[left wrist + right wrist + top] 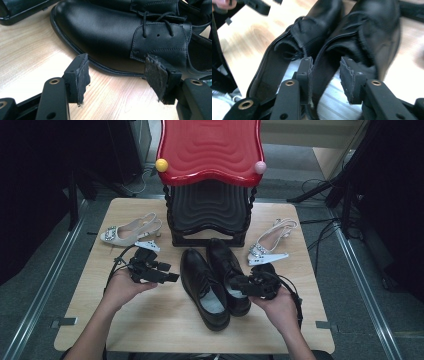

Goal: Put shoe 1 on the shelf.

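A pair of black leather lace-up shoes (215, 285) lies side by side at the centre of the pale wooden counter (150, 320), toes toward the top of the frame and heels toward the person, long axes running top to bottom with a slight lean to the upper left. The left tool (170, 276), held centre left, is open and empty, its jaws pointing right at the side of the left-hand shoe (112, 35), just beside it. The right tool (239, 286), centre right, is nearer: its half-open jaws straddle the collar edge at the heel of the right-hand shoe (372, 37), the pads not visibly pressing on it.
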